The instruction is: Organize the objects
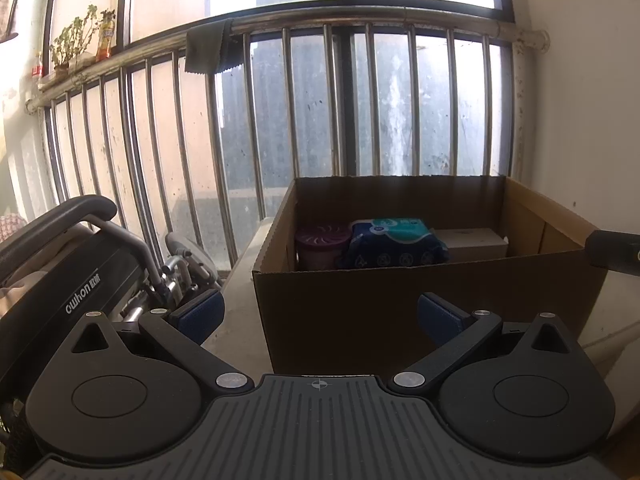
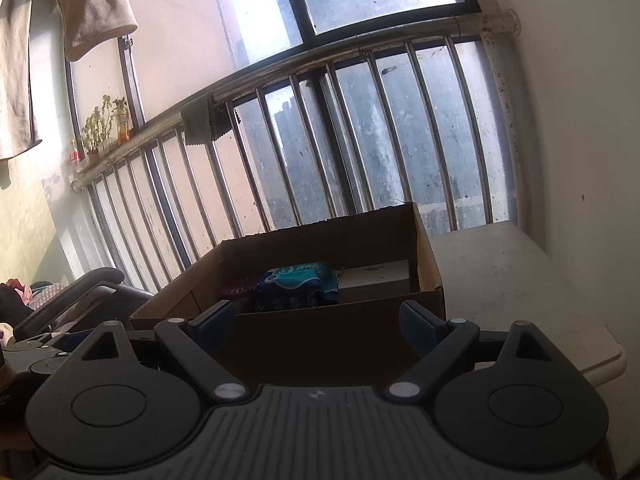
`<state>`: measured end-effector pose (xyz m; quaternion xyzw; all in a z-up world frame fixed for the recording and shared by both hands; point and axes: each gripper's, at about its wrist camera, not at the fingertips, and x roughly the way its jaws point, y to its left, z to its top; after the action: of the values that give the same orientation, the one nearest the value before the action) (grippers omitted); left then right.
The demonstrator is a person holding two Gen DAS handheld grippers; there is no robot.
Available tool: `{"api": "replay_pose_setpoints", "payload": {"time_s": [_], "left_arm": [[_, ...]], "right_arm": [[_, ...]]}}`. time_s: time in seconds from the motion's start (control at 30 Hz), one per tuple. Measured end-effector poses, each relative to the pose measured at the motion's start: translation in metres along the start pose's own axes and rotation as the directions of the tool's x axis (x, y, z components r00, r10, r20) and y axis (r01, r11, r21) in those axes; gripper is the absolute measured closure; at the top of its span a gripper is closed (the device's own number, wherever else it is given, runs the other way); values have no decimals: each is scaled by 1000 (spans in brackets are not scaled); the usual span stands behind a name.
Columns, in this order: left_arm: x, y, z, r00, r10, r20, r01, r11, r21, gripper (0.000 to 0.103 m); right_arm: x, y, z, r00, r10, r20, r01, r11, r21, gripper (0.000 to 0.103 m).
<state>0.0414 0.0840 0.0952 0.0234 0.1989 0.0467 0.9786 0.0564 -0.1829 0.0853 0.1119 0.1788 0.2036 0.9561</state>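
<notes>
With the left gripper and right gripper both spread wide and empty before the cardboard box, the soft blue tissue pack lying mid-box looks light and squashy, best pinched across its middle.

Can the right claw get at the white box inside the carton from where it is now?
Probably yes. The right claw is open and empty, the carton has no lid, and the white box lies uncovered at its right end. The claw must clear the near wall first.
</notes>
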Motion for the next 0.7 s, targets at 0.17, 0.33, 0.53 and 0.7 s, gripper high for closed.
{"api": "replay_pose_setpoints", "payload": {"time_s": [0.17,0.33,0.53,0.7], "left_arm": [[1,0,0,1000,0,-3,0,1000,-1,0],[1,0,-1,1000,-1,-5,1,1000,-2,0],[1,0,-1,1000,-1,-2,1,1000,-3,0],[1,0,-1,1000,0,-3,0,1000,-2,0]], "right_arm": [[0,0,0,1000,-3,5,3,1000,5,11],[1,0,0,1000,-6,-1,6,1000,1,11],[1,0,0,1000,-1,-2,1,1000,2,11],[4,1,-1,1000,-6,-14,6,1000,-5,11]]}}
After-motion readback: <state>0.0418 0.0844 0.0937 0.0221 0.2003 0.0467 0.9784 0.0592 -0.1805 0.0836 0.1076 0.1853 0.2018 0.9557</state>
